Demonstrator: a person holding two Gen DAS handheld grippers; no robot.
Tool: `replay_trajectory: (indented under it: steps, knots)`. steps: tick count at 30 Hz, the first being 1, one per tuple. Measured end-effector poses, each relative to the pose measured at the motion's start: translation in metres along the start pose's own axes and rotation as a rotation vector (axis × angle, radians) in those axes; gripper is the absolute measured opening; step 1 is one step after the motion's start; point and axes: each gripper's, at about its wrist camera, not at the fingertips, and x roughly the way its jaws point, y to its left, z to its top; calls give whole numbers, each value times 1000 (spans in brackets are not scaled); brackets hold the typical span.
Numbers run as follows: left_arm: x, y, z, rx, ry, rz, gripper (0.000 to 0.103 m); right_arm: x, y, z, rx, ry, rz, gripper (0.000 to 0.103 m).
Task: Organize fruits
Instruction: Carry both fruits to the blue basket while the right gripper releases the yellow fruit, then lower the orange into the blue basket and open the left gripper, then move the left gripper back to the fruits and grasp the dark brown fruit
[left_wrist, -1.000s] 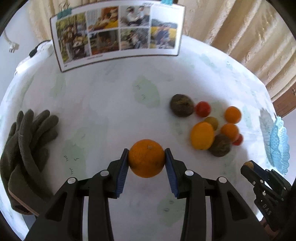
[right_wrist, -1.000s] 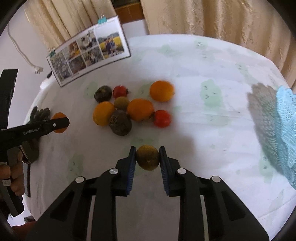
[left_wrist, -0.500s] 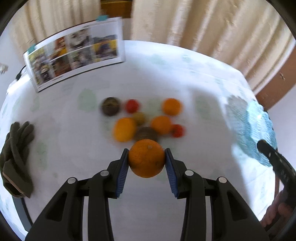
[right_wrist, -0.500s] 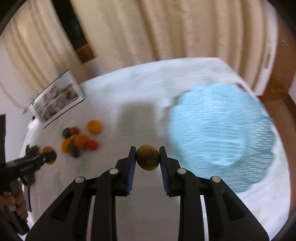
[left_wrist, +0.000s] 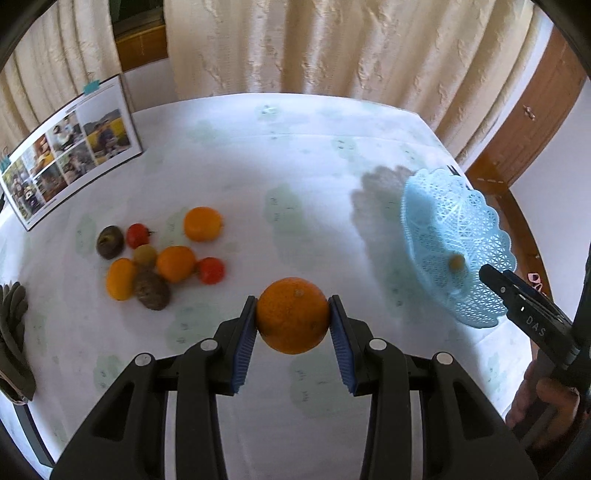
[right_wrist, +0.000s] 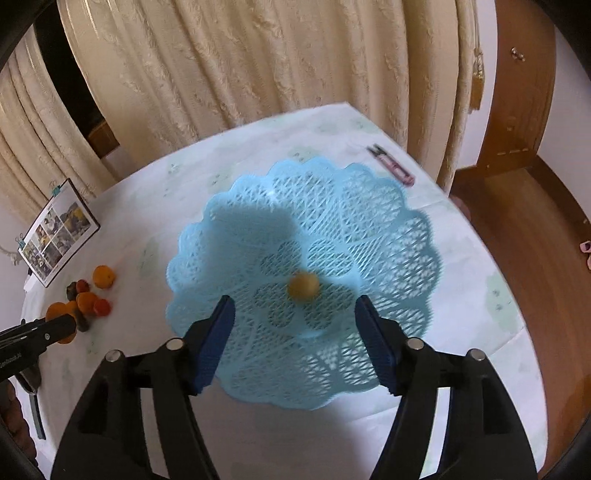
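right wrist: scalloped lattice plastic basket (right_wrist: 369, 206), round yellowish fruit (right_wrist: 303, 286) inside.

Left gripper (left_wrist: 292, 322) clamps an orange (left_wrist: 292, 315); right gripper (right_wrist: 294, 325), jaws just opened and empty, hangs above the basket (right_wrist: 369, 221).

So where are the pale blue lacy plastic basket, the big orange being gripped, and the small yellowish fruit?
pale blue lacy plastic basket (right_wrist: 388, 206): right wrist view, far rim.
big orange (left_wrist: 292, 314): left wrist view, middle of peel.
small yellowish fruit (right_wrist: 303, 286): right wrist view, its centre.
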Motion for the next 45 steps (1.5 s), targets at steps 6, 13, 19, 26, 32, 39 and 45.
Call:
replay_trajectory:
  steps: [6, 13, 19, 26, 32, 39, 45]
  knots:
    - [6, -37, 13, 40, -14, -23, 39, -11, -21, -2, 27, -23, -6, 69]
    - [16, -87, 28, 126, -26, -84, 39, -21, -38, -6, 43, -38, -17, 69]
    - [30, -124, 36, 190, -16, -126, 39, -26, -47, -8, 52, -43, -29, 69]
    - [32, -143, 38, 211, -37, -161, 75, -28, -56, -8, 72, -46, -51, 69]
    - [26, -124, 39, 166, -39, -126, 79, -28, -48, -5, 64, -57, -35, 75]
    - [23, -86, 35, 96, -39, -67, 79, -24, -22, 0, 23, -62, 4, 75]
    - [16, -46, 28, 30, -36, -18, 79, -20, 9, 2, -22, -59, 44, 75]
